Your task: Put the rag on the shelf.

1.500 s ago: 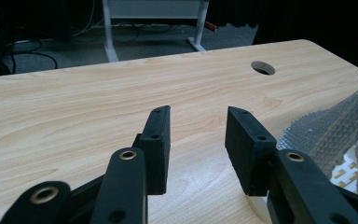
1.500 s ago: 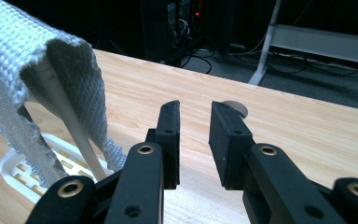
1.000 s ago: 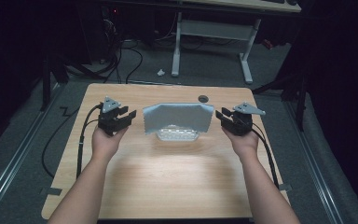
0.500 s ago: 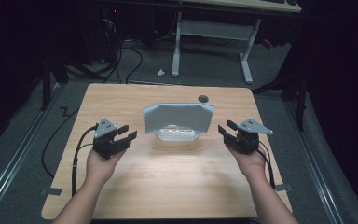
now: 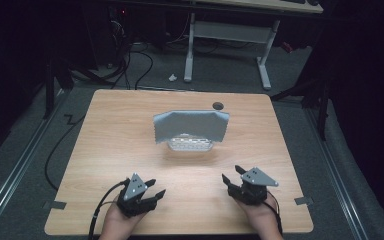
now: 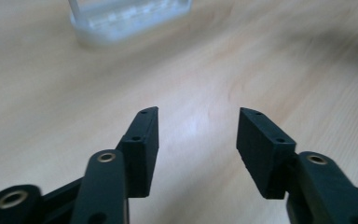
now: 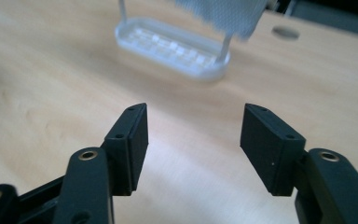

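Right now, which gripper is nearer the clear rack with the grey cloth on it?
Right, slightly. The right gripper sits below-right of the rack; the left gripper sits further off, below-left. Both are open and clear of the cloth.

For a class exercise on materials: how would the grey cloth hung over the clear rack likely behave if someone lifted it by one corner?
The grey cloth drapes over the clear rack, so it is probably floppy. It looks thin, likely light. Pulling sideways might tip the rack.

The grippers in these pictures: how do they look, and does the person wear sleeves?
Both the left gripper and right gripper are black, each with two flat rectangular pads bearing small screw holes, brass rivets, and a grey triangular plate on top. A black cable trails from the left one. No sleeves are visible.
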`<move>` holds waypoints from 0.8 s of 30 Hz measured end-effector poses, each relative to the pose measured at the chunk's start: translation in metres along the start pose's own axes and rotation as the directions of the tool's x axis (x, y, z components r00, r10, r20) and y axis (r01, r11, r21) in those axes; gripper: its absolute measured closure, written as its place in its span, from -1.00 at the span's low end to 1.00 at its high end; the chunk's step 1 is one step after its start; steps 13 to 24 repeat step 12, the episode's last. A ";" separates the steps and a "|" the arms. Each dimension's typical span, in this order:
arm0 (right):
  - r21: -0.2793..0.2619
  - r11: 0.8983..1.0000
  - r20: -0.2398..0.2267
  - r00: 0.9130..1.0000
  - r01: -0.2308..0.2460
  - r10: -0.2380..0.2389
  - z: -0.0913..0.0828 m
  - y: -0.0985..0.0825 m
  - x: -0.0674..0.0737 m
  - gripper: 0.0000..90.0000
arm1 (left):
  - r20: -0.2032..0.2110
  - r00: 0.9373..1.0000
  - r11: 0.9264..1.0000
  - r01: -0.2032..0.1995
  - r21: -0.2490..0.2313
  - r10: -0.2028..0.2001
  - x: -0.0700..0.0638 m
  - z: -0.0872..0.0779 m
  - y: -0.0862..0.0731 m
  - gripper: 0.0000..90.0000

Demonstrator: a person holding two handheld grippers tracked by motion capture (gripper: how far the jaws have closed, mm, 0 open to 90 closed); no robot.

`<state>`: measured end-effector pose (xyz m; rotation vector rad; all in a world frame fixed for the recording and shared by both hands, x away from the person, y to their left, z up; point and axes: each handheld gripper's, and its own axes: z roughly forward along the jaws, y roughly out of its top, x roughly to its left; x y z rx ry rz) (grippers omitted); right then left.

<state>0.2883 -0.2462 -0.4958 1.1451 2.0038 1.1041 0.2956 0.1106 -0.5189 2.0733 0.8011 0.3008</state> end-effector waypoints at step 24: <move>0.067 0.998 -0.021 1.000 0.015 -0.014 0.004 -0.019 0.000 -0.02 | 0.020 0.997 0.997 0.077 0.011 -0.077 0.004 0.007 -0.003 0.04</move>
